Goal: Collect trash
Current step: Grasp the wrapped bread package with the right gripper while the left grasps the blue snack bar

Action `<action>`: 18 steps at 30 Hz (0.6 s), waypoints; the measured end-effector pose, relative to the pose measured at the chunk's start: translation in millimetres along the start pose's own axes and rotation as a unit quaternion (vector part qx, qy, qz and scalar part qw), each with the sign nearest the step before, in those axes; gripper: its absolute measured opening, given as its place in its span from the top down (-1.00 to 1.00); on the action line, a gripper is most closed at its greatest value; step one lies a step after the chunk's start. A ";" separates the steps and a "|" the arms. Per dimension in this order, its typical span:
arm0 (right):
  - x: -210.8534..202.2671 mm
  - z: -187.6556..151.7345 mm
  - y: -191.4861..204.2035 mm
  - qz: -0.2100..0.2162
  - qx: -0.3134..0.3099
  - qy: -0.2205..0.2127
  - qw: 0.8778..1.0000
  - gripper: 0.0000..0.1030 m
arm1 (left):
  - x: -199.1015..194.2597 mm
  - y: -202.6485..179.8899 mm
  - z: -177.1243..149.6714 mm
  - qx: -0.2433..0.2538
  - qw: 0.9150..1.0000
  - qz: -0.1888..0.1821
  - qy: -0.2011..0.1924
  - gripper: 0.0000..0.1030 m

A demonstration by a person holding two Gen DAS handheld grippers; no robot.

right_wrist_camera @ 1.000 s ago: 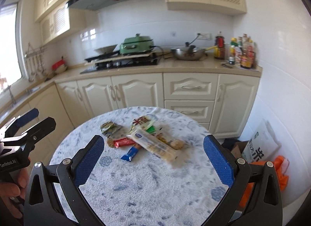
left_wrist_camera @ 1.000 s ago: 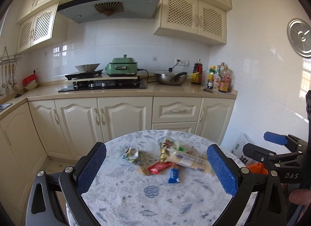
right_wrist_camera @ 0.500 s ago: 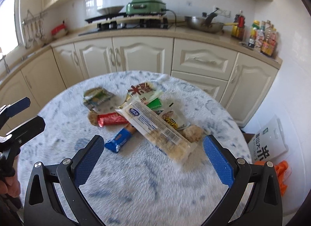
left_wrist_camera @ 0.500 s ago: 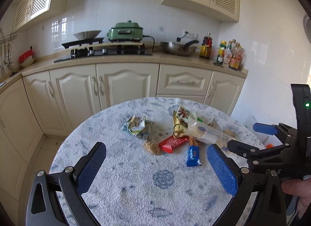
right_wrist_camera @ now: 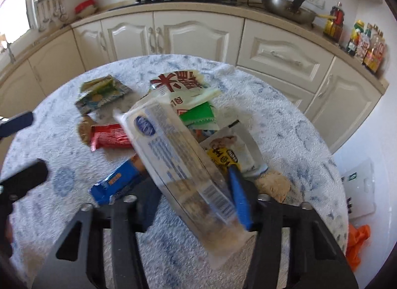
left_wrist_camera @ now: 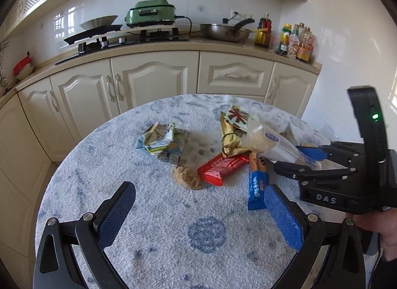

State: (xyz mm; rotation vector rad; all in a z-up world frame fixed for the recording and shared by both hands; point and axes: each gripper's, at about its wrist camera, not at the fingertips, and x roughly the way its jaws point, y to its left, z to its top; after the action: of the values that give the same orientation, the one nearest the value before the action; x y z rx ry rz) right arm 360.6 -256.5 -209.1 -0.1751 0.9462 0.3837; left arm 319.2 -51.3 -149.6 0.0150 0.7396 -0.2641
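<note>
Snack trash lies on a round table with a blue-white cloth [left_wrist_camera: 153, 217]. My right gripper [right_wrist_camera: 196, 192] is shut on a long clear cracker sleeve [right_wrist_camera: 173, 150], whose far end tilts up; it also shows in the left wrist view [left_wrist_camera: 275, 145]. My left gripper [left_wrist_camera: 198, 217] is open and empty above the near cloth. In front of it lie a red bar wrapper [left_wrist_camera: 222, 167], a blue bar wrapper [left_wrist_camera: 256, 184], a gold wrapper [left_wrist_camera: 232, 131], a green-blue crumpled packet [left_wrist_camera: 162, 143] and a crumb pile [left_wrist_camera: 187, 178].
More wrappers [right_wrist_camera: 230, 152] and a biscuit piece [right_wrist_camera: 273, 184] lie right of the sleeve. Cream cabinets [left_wrist_camera: 153, 78] and a counter with stove, pan and bottles stand behind. A white bag [right_wrist_camera: 359, 189] and orange bag [right_wrist_camera: 357, 239] lie on the floor right.
Both grippers moved in over the table. My right gripper closed on the clear cracker sleeve and its far end has risen. My left gripper stayed open.
</note>
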 end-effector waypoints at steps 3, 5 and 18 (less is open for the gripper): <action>-8.6 -8.2 -8.5 0.015 0.018 -0.001 1.000 0.22 | 12.3 -10.1 4.4 0.011 1.000 -0.004 0.008 -0.99; -13.0 -12.5 -14.3 0.022 0.033 -0.002 0.999 0.23 | 18.2 -16.4 4.7 0.018 1.000 -0.008 0.011 -0.99; -54.9 -54.3 -57.9 0.046 0.137 -0.036 0.989 0.32 | 86.5 -71.9 12.1 0.089 0.993 -0.021 0.076 -0.72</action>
State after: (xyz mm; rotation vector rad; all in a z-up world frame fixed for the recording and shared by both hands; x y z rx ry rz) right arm 313.7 -340.0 -196.8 0.1319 0.9273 0.3386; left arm 371.0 -142.3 -192.7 0.1904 0.8658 -0.3716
